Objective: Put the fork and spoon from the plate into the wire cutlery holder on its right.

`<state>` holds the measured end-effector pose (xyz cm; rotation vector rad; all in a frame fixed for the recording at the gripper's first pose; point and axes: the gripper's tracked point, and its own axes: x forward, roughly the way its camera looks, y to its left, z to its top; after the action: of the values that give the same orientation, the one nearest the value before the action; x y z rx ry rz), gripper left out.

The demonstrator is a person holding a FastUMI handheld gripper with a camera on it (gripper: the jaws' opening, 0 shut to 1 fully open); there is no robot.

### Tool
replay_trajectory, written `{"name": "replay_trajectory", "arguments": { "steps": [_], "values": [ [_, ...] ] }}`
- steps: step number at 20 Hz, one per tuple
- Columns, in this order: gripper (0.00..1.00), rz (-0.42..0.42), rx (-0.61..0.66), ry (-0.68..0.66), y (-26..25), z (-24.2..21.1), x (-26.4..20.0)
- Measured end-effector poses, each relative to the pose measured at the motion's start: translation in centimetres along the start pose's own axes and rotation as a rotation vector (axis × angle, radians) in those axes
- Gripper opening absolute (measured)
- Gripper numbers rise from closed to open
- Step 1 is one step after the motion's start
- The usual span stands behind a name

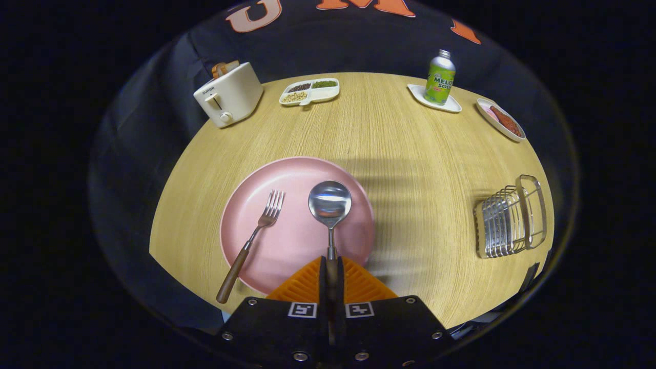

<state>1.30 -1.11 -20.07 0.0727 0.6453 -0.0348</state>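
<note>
Gripper [331, 274] is clamped on the spoon [330, 203] handle, both fingers squeezing it, bowl sticking out ahead over the pink plate [297, 241]. Can't really tell if the bowl's touching the plate or floating just above it. Fork [258, 228] lies on the plate's left side, wooden handle poking past the rim. Wire cutlery holder [511, 218] sits well off to the right on the table [410, 154].

"SUPOR" on the toaster [229, 95], "MELON SODA" on the green bottle [439, 78]
</note>
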Motion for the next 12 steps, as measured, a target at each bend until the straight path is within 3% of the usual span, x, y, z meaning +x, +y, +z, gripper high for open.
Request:
{"name": "replay_trajectory", "arguments": {
  "steps": [8,12],
  "values": [
    [0.06,-0.093,0.050,-0.101,-10.3,2.6,-7.6],
    [0.06,-0.155,0.044,-0.078,-16.1,2.8,-10.4]
  ]
}}
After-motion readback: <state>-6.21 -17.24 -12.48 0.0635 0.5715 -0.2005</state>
